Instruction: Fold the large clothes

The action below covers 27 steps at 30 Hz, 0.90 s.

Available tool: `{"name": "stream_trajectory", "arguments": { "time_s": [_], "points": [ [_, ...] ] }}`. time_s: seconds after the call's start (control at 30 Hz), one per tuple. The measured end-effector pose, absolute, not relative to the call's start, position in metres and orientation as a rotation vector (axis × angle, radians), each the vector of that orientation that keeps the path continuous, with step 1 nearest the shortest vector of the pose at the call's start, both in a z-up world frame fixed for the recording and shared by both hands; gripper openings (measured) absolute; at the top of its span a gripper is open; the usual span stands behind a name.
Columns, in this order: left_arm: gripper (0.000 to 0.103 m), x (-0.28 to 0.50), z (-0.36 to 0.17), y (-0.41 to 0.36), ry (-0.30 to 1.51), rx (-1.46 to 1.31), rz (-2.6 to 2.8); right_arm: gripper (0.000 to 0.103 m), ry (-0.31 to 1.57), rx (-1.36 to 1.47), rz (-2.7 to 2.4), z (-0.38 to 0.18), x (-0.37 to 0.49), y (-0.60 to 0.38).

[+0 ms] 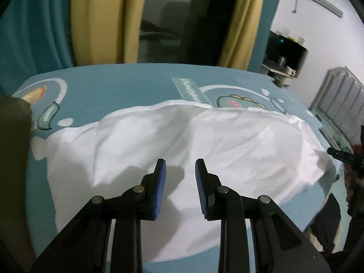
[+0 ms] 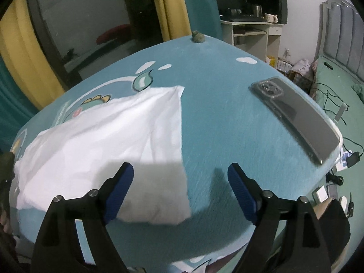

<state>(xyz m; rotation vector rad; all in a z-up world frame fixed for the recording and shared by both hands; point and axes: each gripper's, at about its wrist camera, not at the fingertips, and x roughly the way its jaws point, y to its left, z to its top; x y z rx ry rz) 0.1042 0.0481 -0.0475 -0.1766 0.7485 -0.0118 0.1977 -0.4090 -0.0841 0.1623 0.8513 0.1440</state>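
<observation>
A white garment (image 1: 182, 132) lies folded into a rough rectangle on a table covered with a teal cartoon-print cloth (image 1: 136, 82). My left gripper (image 1: 180, 162) hovers over the garment's near middle, its blue pads apart with nothing between them. In the right wrist view the garment (image 2: 102, 136) fills the left half of the cloth (image 2: 227, 113). My right gripper (image 2: 180, 167) stands wide open above the garment's near right corner, its left finger over the fabric and its right finger over bare cloth. It holds nothing. A black finger of the right gripper (image 1: 341, 155) shows at the garment's right end.
A phone in a clear case (image 2: 295, 113) lies near the table's right edge. A small greenish lump (image 2: 198, 36) sits at the far edge. Yellow and teal curtains hang behind. A desk (image 2: 250, 34) and a bed (image 2: 336, 86) stand to the right.
</observation>
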Motion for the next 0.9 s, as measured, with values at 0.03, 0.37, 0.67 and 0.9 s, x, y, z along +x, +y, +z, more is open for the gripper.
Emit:
{"name": "stream_trajectory", "arguments": {
  "time_s": [0.03, 0.37, 0.67, 0.9],
  "points": [
    [0.032, 0.103, -0.047, 0.045, 0.749, -0.172, -0.021, 0.085, 0.851, 0.164, 0.147, -0.085, 0.195, -0.408],
    [0.035, 0.089, -0.05, 0.039, 0.779, -0.14, -0.014, 0.089, 0.865, 0.21, 0.225, -0.103, 0.186, -0.383],
    [0.035, 0.086, -0.054, 0.053, 0.799, -0.158, 0.034, 0.102, 0.837, 0.206, 0.337, -0.107, 0.199, -0.341],
    [0.035, 0.102, -0.04, 0.039, 0.769, -0.15, 0.0, 0.103, 0.813, 0.375, 0.558, -0.111, 0.211, -0.33]
  ]
}}
